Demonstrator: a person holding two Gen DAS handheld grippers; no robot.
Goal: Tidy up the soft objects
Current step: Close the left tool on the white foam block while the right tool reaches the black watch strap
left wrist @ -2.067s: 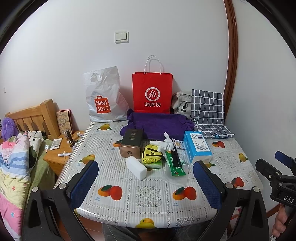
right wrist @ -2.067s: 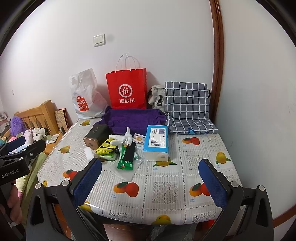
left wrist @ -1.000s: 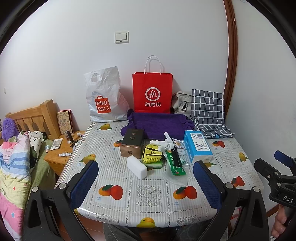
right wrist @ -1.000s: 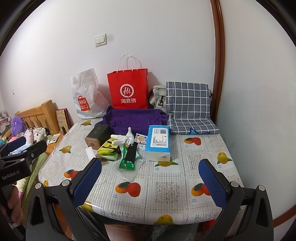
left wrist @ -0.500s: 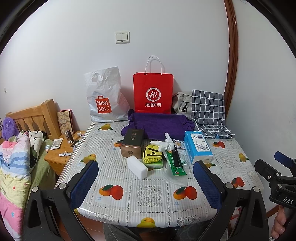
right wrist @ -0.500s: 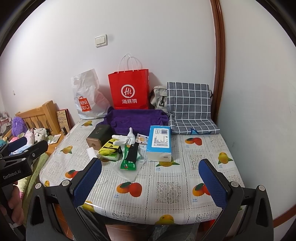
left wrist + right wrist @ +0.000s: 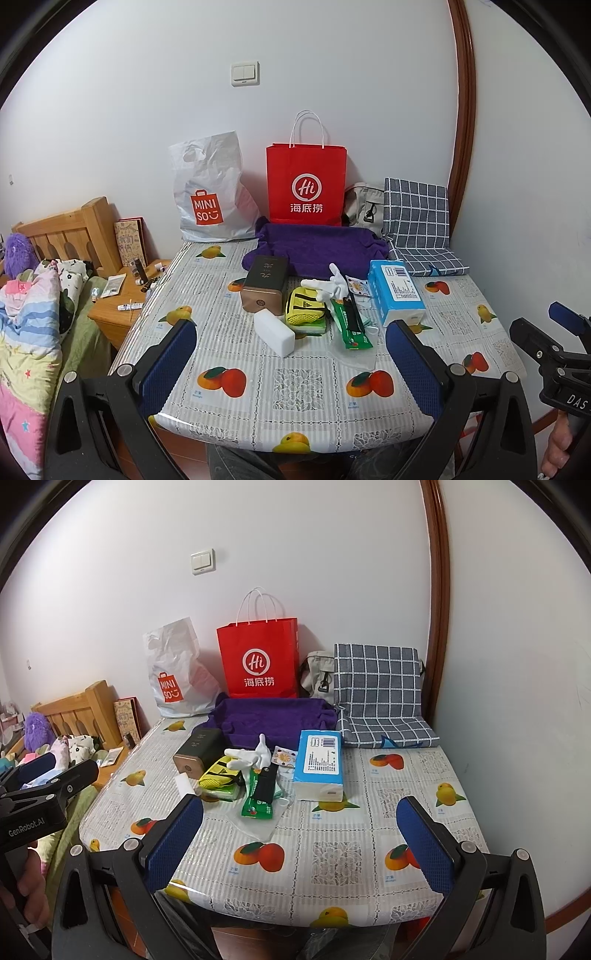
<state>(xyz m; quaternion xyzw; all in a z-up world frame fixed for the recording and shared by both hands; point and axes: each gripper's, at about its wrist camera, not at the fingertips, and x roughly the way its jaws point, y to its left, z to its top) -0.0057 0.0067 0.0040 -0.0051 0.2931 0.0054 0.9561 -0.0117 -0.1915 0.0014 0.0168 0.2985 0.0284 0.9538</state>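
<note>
A table (image 7: 299, 391) with a fruit-print cover carries a small pile: a white glove (image 7: 327, 284) (image 7: 249, 756), a yellow mesh pouch (image 7: 306, 308) (image 7: 218, 773), a white sponge block (image 7: 274, 332), a green packet (image 7: 351, 326) (image 7: 258, 797), a blue tissue pack (image 7: 397, 295) (image 7: 319, 762) and a brown box (image 7: 265, 284) (image 7: 197, 751). A purple cloth (image 7: 314, 245) (image 7: 269, 720) lies behind them. My left gripper (image 7: 291, 363) and my right gripper (image 7: 299, 843) are both open and empty, held back over the table's near edge.
At the wall stand a white Miniso bag (image 7: 210, 195), a red paper bag (image 7: 306, 184), a beige bag (image 7: 317, 675) and a grey checked cushion (image 7: 380, 694). A bed with bedding (image 7: 29, 314) and a wooden nightstand (image 7: 122, 299) are at the left.
Both views have shifted only slightly; the right gripper's view drifted a little, so the pile sits slightly further right. Nothing on the table has moved.
</note>
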